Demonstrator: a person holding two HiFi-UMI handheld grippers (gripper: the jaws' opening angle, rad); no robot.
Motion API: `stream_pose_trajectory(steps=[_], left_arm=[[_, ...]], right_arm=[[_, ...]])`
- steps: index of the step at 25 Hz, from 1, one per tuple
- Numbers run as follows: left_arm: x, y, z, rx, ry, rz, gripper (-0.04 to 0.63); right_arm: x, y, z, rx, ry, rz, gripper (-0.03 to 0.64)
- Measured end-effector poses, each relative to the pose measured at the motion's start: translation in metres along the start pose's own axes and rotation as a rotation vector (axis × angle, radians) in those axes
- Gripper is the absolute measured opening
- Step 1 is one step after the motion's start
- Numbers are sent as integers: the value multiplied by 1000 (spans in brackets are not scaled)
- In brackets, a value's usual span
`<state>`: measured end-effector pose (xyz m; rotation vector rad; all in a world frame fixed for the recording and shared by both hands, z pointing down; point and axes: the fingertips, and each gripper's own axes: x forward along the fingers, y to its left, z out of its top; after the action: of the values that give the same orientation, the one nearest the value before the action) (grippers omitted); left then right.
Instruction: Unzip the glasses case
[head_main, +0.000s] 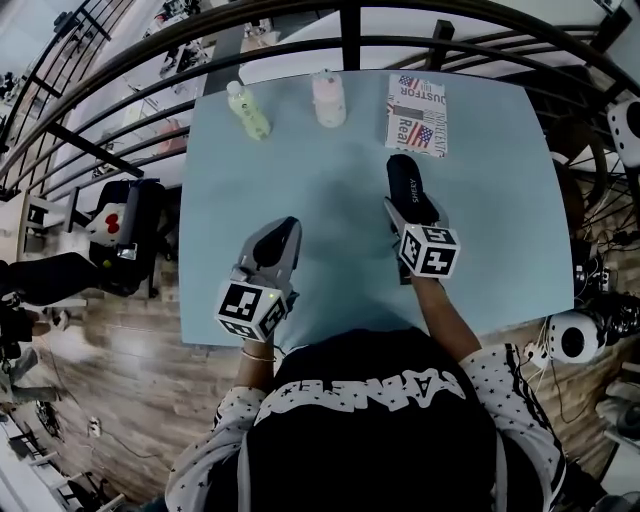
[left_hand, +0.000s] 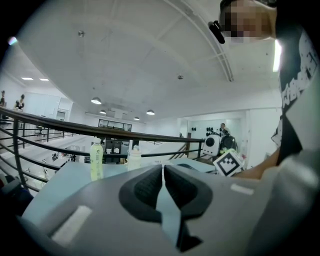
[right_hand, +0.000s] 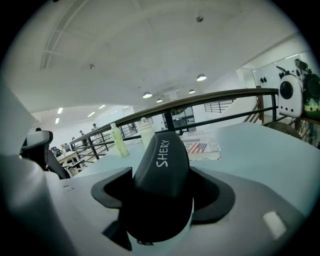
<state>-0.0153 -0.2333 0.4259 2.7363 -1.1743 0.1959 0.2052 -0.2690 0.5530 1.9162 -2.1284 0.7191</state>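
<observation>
Between the pads of the right gripper sits the case, a black oval shell with white letters on top. The jaws stand wide and press on its two long sides, so the near end is clamped and the far end sticks out forward. In the head view the case seems to be held over the table, near its middle, and not lying on it.

I judge the case to be light and stiff, a hard shell which does not bend under the pads. Its skin looks smooth and rounded, so it may slide out if the grip is loose. A hold across the width, as it is now, seems correct. The zip pull I cannot find surely; something small shows at the near bottom edge, but it is too unclear.

Left gripper has its jaws closed together with nothing between them; it would need to open a little for the pull.

Two bottles and a booklet stand at the far edge, well apart.
</observation>
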Motion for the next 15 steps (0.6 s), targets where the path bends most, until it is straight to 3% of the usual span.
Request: stream_pose_trajectory(steps=[7, 15], left_arm=[[-9, -17, 19, -1, -31, -59, 0], [-15, -45, 44, -74, -57, -239, 0]], right_arm=[[-31, 29, 48, -74, -155, 101, 360], [-68, 84, 91, -208, -300, 269, 360]])
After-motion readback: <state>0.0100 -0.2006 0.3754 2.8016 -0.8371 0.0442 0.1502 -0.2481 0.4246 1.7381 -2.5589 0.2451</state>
